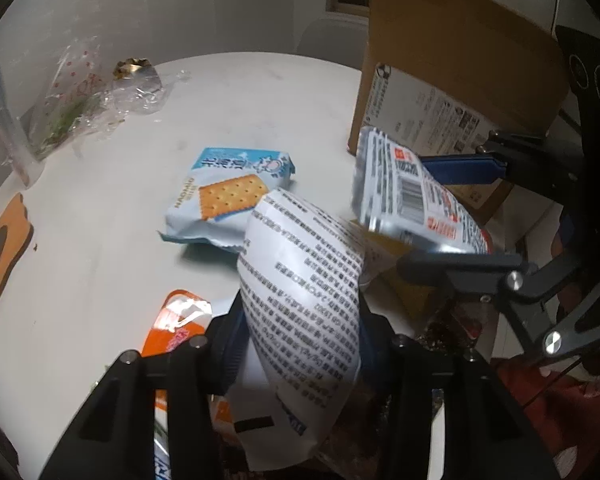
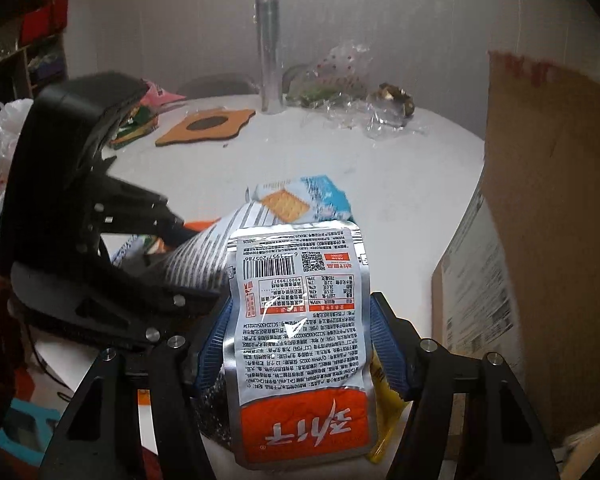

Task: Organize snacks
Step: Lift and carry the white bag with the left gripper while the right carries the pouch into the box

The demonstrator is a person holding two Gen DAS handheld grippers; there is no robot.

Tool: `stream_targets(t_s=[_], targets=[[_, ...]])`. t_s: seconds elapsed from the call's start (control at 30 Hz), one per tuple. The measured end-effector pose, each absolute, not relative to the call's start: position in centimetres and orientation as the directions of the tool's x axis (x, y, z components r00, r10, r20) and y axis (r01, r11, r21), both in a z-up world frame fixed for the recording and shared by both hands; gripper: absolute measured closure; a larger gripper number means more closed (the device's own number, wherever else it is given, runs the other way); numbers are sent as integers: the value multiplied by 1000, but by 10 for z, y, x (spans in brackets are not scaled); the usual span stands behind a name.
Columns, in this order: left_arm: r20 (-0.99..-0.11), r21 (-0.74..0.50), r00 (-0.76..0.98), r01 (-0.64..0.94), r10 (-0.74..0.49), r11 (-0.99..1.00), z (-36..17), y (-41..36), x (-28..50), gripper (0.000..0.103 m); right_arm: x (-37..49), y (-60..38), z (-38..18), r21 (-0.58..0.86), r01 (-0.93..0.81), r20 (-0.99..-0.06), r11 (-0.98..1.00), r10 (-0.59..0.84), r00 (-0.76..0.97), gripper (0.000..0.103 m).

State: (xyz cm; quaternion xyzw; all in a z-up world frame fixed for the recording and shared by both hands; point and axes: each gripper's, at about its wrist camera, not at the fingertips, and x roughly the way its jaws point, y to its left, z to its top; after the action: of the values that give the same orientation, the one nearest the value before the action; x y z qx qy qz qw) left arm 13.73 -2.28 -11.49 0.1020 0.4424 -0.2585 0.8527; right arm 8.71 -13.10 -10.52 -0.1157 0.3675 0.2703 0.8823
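Two soft packets, one per hand-held gripper.
Left hand-held gripper (image 1: 300, 344) clamps white packet (image 1: 304, 280), right hand-held gripper (image 2: 298, 344) clamps foil pouch (image 2: 300, 320); both light, slippery, so you grip mid-body.

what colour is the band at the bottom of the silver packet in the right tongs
Orange-red with white characters on the silver packet, clearest in the right wrist view.

"HAOMIO" reads on the blue cracker packet (image 1: 228, 196) ahead of the left fingers. Silver pouch (image 2: 300, 344) between the right fingers: barcode, QR code, small print too fine to read.
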Motion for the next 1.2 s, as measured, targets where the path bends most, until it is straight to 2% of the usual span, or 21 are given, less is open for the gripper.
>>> stream_targets(t_s=[0.4, 0.77, 1.0, 1.2], targets=[[-720, -88, 579, 472, -384, 877, -75, 8, 112, 60, 77, -124, -63, -3, -585, -644, 811, 446, 621, 41], [-590, -53, 743, 356, -317, 933, 0, 43, 77, 60, 70, -110, -2, -13, -644, -570, 765, 524, 633, 41], [-524, -19, 790, 363, -318, 932, 45, 23, 69, 60, 65, -133, 42, -13, -648, -491, 761, 560, 667, 41], [-476, -8, 806, 395, -351, 919, 77, -17, 77, 60, 63, -182, 65, -22, -584, -443, 811, 516, 733, 41]])
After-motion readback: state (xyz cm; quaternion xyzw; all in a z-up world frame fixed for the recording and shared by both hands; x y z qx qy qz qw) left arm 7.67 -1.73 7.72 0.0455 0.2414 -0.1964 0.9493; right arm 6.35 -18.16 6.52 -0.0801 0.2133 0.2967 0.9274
